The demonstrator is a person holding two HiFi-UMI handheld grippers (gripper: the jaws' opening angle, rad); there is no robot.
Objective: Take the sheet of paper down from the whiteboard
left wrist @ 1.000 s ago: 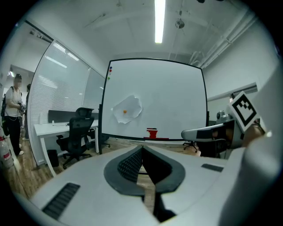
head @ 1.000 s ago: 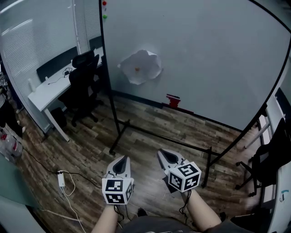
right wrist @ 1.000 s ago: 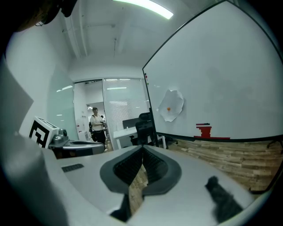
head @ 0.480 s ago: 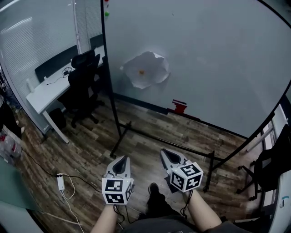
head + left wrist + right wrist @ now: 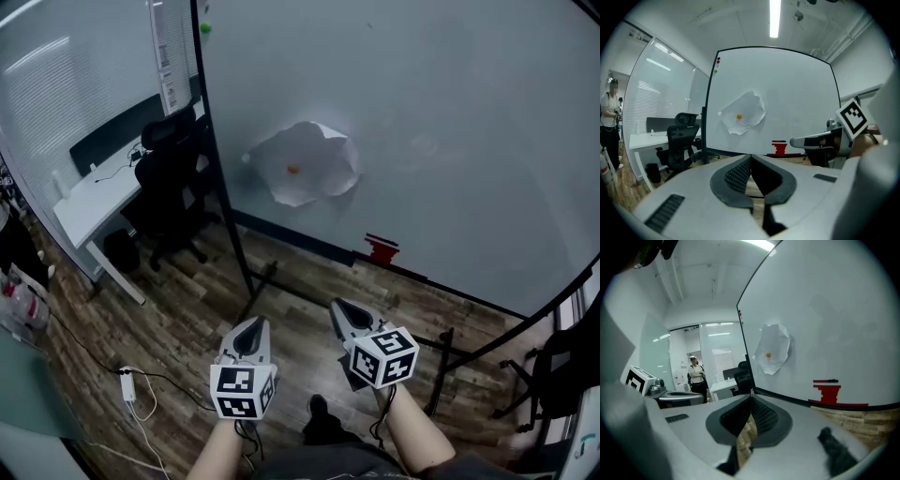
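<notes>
A crumpled white sheet of paper hangs on the whiteboard, pinned by a small orange magnet. It also shows as the sheet of paper in the left gripper view and the sheet of paper in the right gripper view. My left gripper and right gripper are held side by side low in the head view, well short of the board. Both point toward it. The tips of each pair of jaws meet with nothing between them.
The whiteboard stands on a black frame with floor feet. A red eraser sits on its lower ledge. A black office chair and white desk are to the left. A person stands far back. A cable and power adapter lie on the wooden floor.
The whiteboard and the paper have grown larger and lower in the head view: I have stepped closer. Both grippers keep the same pose side by side.
</notes>
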